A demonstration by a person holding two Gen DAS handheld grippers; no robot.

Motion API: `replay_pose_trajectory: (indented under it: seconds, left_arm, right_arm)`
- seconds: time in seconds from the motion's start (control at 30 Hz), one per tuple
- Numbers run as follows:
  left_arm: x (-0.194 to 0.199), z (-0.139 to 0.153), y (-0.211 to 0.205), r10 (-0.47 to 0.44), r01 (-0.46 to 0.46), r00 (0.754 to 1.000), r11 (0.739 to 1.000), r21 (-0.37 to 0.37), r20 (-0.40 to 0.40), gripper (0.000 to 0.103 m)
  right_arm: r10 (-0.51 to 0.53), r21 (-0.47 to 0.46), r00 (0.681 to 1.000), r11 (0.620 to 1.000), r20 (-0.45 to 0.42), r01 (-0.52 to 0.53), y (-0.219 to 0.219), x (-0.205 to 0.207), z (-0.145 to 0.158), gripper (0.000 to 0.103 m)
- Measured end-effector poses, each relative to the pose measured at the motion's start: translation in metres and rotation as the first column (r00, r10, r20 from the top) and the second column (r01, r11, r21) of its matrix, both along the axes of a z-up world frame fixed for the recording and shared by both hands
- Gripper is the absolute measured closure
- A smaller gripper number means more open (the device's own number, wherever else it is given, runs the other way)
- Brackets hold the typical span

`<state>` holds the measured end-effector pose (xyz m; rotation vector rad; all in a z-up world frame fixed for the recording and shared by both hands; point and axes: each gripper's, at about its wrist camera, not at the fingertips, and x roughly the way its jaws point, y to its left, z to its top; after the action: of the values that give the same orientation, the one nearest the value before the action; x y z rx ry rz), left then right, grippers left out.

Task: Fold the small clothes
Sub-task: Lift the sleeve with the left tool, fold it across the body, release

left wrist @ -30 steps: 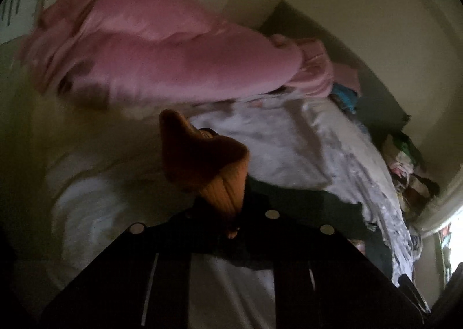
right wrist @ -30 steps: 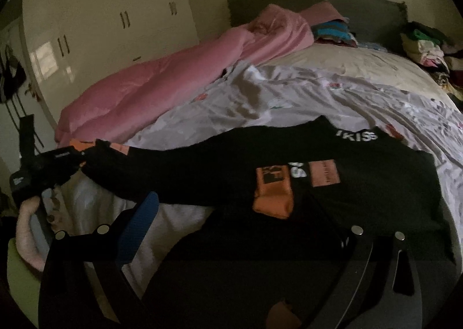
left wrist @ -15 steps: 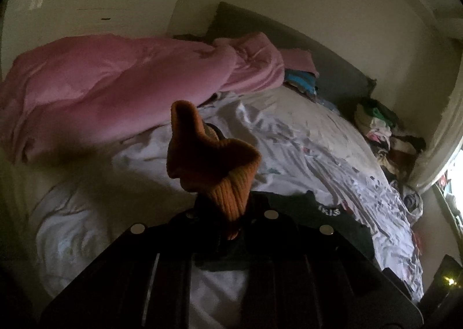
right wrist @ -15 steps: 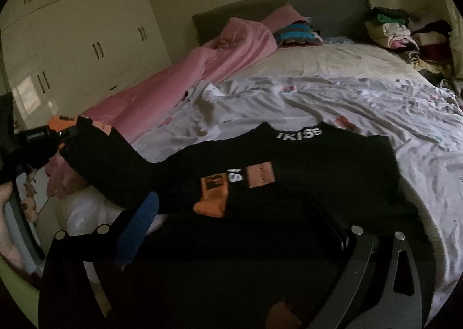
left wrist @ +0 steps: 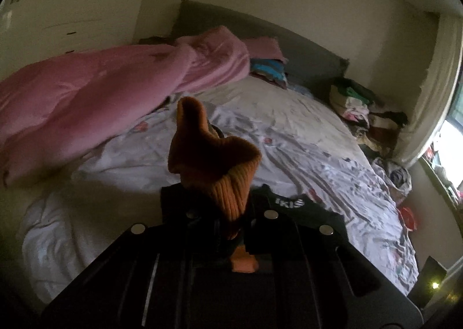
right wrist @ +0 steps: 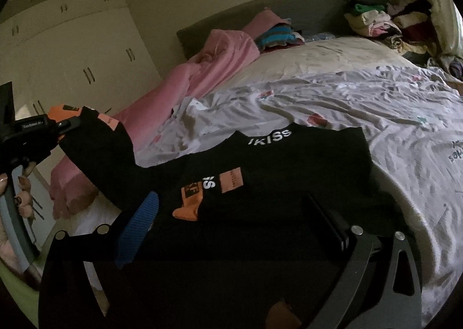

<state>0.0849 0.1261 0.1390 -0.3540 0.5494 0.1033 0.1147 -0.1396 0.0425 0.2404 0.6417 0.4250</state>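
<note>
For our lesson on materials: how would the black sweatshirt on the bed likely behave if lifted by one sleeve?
Probably floppy: the sleeve held in the left tongs sags toward the body. Likely light, since one pinch at the orange cuff lifts it. It would probably drag across the sheet.

Open room is offered by the wrinkled sheet (right wrist: 361,103) beyond the black garment (right wrist: 289,173), reaching to the headboard (right wrist: 289,8). The bed's left side is blocked by the pink duvet (right wrist: 202,74). The far right corner is taken up by piled clothes (right wrist: 385,22). The wardrobe (right wrist: 72,54) closes off the left.
</note>
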Motion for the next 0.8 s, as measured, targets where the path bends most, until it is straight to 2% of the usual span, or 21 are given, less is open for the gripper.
replay_pose_trajectory:
  seconds: [0.17, 0.47, 0.8]
  left_arm:
    - [0.008, 0.001, -0.024, -0.037, 0.037, 0.999, 0.999, 0.022, -0.007, 0.099]
    - [0.024, -0.004, -0.058, -0.091, 0.091, 0.996, 0.996, 0.018, -0.022, 0.099]
    - [0.043, -0.025, -0.089, -0.153, 0.153, 0.987, 0.988, 0.003, -0.053, 0.099]
  right_arm:
    - [-0.012, 0.023, 1.0, 1.0, 0.001, 0.012, -0.017, -0.001, 0.001, 0.005]
    - [-0.044, 0.053, 0.999, 0.998, -0.003, 0.045, -0.044, -0.001, -0.001, 0.005]
    - [-0.091, 0.063, 0.996, 0.994, -0.023, 0.092, -0.07, 0.001, -0.007, 0.005]
